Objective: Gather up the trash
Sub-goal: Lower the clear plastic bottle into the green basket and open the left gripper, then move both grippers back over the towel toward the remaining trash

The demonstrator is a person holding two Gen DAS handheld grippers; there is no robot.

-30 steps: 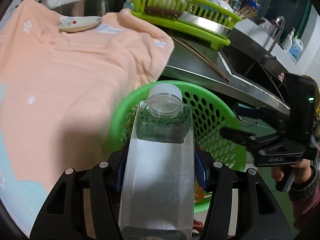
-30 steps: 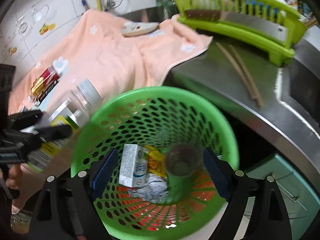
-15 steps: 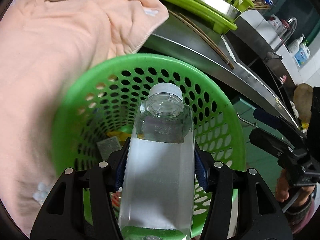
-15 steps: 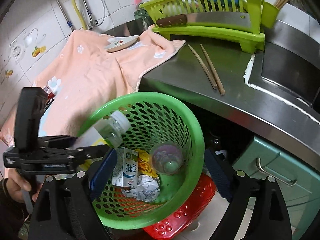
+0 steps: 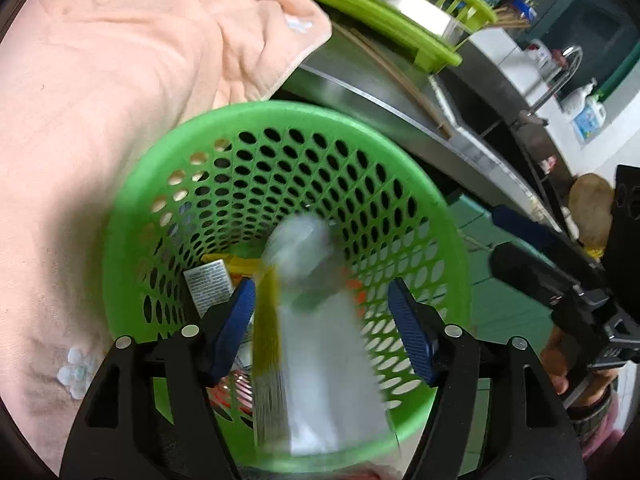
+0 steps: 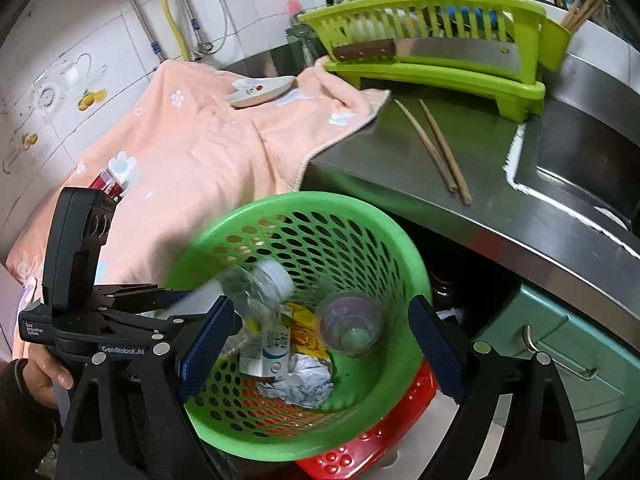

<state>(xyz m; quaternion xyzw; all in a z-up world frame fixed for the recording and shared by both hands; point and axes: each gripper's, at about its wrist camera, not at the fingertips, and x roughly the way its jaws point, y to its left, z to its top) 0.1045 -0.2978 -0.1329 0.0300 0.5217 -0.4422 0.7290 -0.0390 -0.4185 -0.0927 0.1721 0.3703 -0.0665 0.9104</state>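
While the left claw (image 5: 320, 316) is hovering over the green perforated basket (image 5: 448, 248), its jaws have just been opening, and the clear plastic bottle (image 5: 316, 320) is lying blurred between the blue pads (image 5: 236, 320), no longer pressed by them. Seen from the right wrist view, the bottle (image 6: 260, 288) is tipping cap-first into the basket (image 6: 400, 248) from its left rim. The right claw (image 6: 320, 344) is standing wide apart and gripping nothing, its fingers flanking the basket. Inside the basket are lying a small carton (image 6: 268, 350), a yellow wrapper (image 6: 306, 332), crumpled foil (image 6: 300, 380) and a clear cup (image 6: 350, 324). A peach towel (image 6: 192, 160) is draping over the steel table (image 6: 400, 160), near two chopsticks (image 6: 436, 148).
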